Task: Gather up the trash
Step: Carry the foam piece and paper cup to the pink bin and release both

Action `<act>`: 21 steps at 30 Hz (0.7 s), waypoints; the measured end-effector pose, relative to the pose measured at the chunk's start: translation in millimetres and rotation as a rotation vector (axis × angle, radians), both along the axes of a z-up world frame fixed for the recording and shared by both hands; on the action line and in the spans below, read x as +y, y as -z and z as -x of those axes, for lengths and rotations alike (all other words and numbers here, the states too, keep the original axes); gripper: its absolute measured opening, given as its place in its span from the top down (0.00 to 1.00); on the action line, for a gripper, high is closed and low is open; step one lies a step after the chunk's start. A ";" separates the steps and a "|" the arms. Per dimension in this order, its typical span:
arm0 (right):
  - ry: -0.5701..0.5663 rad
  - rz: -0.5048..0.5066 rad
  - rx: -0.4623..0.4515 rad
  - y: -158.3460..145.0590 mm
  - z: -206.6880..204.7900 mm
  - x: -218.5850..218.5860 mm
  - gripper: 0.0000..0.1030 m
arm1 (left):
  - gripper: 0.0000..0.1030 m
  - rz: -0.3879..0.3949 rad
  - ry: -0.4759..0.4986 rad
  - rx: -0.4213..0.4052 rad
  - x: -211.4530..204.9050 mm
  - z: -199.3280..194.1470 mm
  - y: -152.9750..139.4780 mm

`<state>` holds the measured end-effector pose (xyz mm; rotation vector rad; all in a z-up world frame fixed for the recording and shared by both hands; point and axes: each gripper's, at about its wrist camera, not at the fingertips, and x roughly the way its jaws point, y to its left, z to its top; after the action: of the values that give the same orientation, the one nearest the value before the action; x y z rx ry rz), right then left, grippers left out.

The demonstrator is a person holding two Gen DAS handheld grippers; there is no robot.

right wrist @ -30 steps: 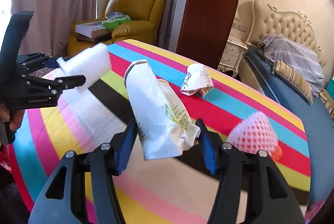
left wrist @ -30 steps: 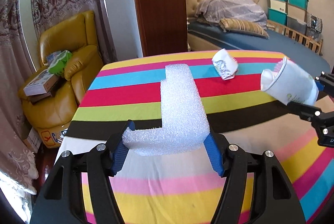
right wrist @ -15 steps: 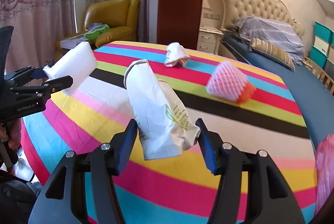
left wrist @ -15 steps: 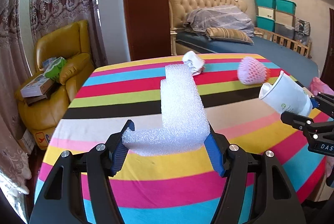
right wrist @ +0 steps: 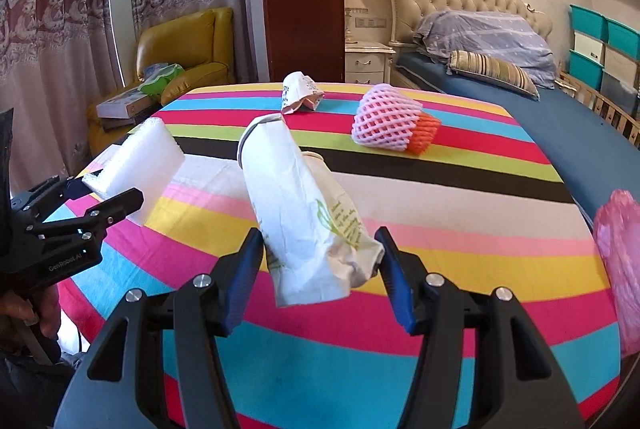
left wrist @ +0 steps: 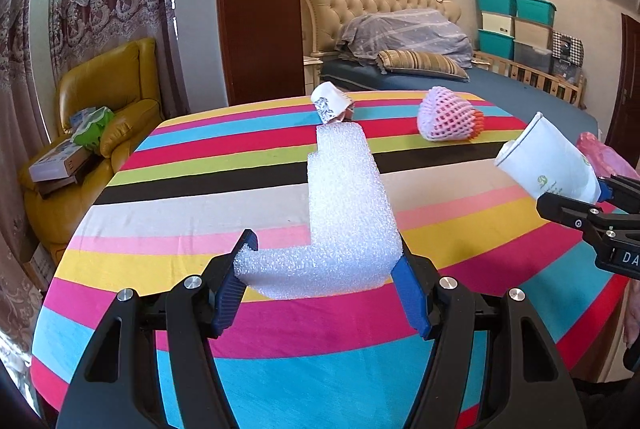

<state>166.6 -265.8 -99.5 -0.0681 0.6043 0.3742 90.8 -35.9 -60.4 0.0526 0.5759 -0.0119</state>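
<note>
My left gripper (left wrist: 320, 281) is shut on an L-shaped white foam block (left wrist: 344, 221) and holds it above the near edge of the striped table (left wrist: 192, 205); it also shows in the right wrist view (right wrist: 140, 165). My right gripper (right wrist: 320, 265) is shut on a crushed white paper cup (right wrist: 300, 213), seen from the left wrist view (left wrist: 548, 161) at the right. A crumpled paper cup (left wrist: 332, 105) (right wrist: 300, 95) and a pink foam fruit net (left wrist: 444, 117) (right wrist: 388, 123) lie at the table's far side.
A pink plastic bag (right wrist: 620, 249) hangs at the table's right edge. A yellow armchair (left wrist: 96, 101) with boxes stands to the left. A bed (left wrist: 460, 77) and a dark wooden panel (left wrist: 260, 5) are beyond the table.
Both grippers have pulled back toward the table's near edge with their loads held. The fruit net has come into the left wrist view and the far trash looks farther away.
</note>
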 end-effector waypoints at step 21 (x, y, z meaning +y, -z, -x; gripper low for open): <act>0.132 -0.055 -0.060 -16.4 23.8 -60.6 0.46 | 0.40 0.007 0.149 -0.013 -42.9 -13.6 -21.6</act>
<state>142.9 -326.4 -83.0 0.0130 0.5354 0.2601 104.4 -78.8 -38.8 0.0891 0.5581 -0.1585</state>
